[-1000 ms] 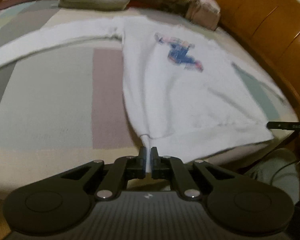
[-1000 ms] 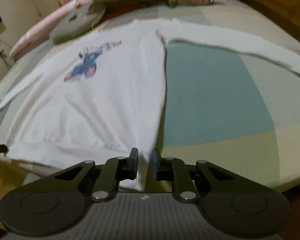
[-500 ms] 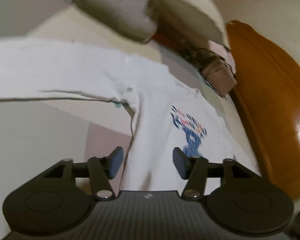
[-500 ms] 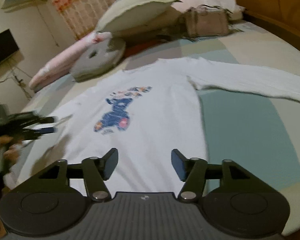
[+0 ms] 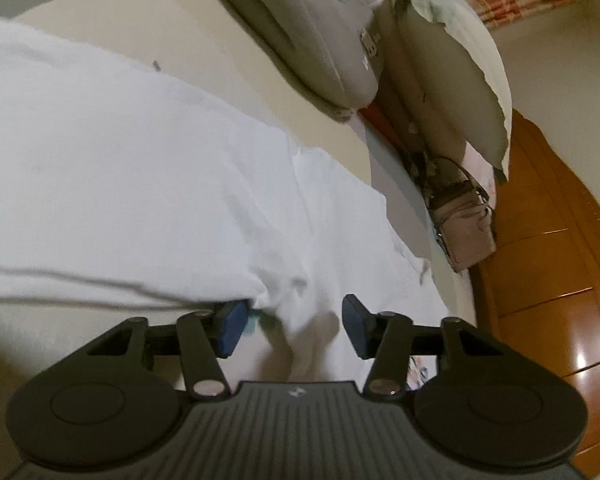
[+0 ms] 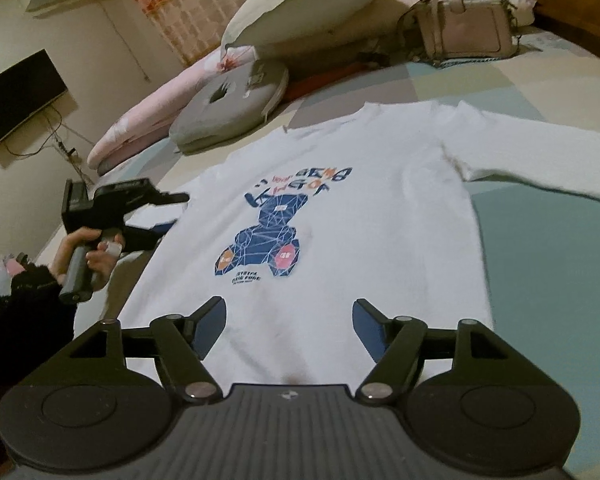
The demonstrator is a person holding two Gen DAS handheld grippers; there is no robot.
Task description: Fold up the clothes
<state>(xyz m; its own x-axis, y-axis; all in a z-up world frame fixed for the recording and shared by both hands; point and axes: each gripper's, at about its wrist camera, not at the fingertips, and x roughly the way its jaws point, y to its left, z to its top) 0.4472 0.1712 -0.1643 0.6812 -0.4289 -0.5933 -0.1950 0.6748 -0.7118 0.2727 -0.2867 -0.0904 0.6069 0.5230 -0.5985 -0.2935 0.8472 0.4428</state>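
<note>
Left gripper (image 5: 293,330) jaws closing over armpit fabric of white sweatshirt (image 6: 340,216), pads not pressing yet. Right gripper (image 6: 289,330) jaws opening above hem, nothing gripped. Sweatshirt flat, print up, on patchwork bedspread (image 6: 548,264); long axis hem-to-collar runs away toward pillows (image 6: 300,12), sleeves spread sideways. Soft knit, blue geometric bear print (image 6: 272,232). Left hand (image 6: 86,252) grips handle.

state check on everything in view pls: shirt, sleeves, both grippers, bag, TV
white sweatshirt: flat on the bed, print up, unfolded.
sleeve: stretched out sideways.
other sleeve: spread out too.
left gripper: closing, fingers astride armpit fabric, not pressing yet.
right gripper: opening, nothing between fingers, above the hem.
handbag: upright; zip cannot be told.
TV: screen dark.
</note>
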